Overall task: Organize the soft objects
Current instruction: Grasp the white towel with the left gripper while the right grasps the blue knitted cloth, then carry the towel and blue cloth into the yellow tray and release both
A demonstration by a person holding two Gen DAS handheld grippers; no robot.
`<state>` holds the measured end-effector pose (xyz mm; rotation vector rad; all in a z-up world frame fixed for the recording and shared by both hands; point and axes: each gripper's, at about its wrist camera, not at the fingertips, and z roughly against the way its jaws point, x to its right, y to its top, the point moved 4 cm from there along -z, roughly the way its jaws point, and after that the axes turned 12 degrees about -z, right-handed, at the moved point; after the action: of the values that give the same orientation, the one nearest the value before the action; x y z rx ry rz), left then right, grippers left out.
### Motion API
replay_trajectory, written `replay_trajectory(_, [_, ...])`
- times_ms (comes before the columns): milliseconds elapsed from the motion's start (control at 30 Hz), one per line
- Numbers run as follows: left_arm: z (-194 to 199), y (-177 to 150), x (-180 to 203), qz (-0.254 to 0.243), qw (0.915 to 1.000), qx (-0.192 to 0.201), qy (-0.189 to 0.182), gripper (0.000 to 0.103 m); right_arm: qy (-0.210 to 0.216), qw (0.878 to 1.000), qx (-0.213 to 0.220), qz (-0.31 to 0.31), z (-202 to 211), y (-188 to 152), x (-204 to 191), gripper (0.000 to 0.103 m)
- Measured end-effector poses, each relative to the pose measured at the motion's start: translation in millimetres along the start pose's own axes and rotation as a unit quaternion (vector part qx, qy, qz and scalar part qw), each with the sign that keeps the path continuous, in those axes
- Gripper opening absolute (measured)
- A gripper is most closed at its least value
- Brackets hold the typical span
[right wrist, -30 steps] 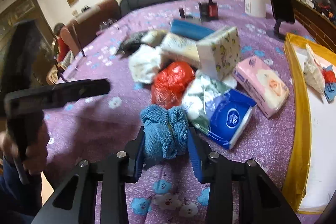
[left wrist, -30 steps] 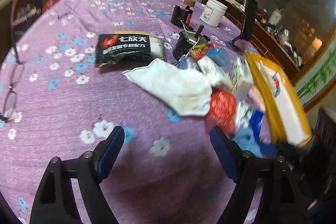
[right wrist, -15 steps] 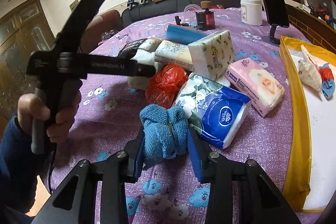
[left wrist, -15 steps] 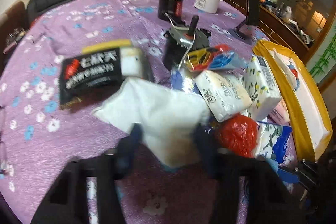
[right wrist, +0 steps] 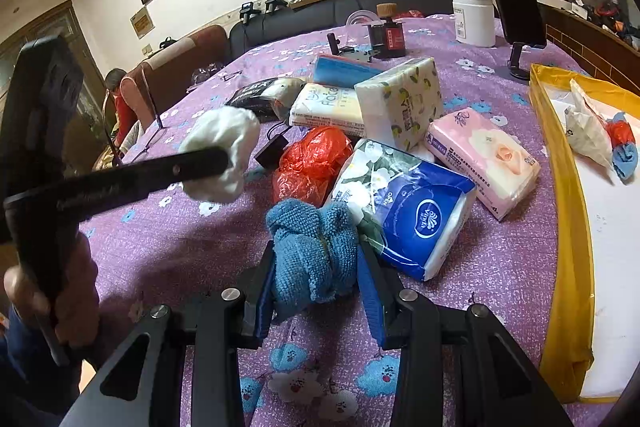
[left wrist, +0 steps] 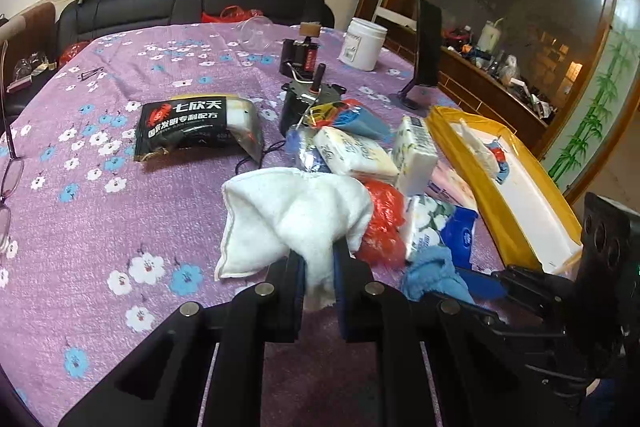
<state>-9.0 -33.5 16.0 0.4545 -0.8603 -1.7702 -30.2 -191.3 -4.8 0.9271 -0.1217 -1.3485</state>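
Two cloths are gripped. At left, the left gripper point(left wrist: 318, 275) pinches a white towel point(left wrist: 296, 211), apparently lifted. Nearer right, the right gripper point(right wrist: 316, 277) squeezes a blue cloth point(right wrist: 314, 247) beside the tissue packs point(right wrist: 404, 203). Judged step: pickup. Next, carry both right into the yellow tray point(right wrist: 564, 211).

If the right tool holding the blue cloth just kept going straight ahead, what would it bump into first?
Probably the blue tissue pack, lying just beyond the blue cloth in the right tool. The red bag sits close on the left, and depth is hard to judge here.
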Motion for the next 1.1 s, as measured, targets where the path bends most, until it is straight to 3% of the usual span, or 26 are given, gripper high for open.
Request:
replay_trajectory(367, [2, 1, -2, 0.019, 0.9988, 0.027, -0.036, 0.012, -0.005, 1.0, 0.019, 0.001, 7, -2, -1, 0.041])
replay_trajectory(633, [4, 1, -1, 0.02, 0.9987, 0.031, -0.034, 0.012, -0.007, 0.999, 0.034, 0.003, 10, -1, -1, 0.041])
replay_trajectory(900, [9, 1, 4, 0.01, 0.9987, 0.042, -0.029, 0.012, -0.022, 0.996, 0.084, 0.011, 30, -8, -4, 0.041])
replay_trajectory(967, [11, 0, 6, 0.005, 0.9989, 0.04, -0.025, 0.012, -0.012, 0.997, 0.073, 0.002, 34, -13, -4, 0.041])
replay_trajectory(1100, [17, -2, 21, -0.01, 0.999, 0.039, -0.021, 0.012, 0.001, 0.995, 0.095, -0.001, 59, -14, -8, 0.041])
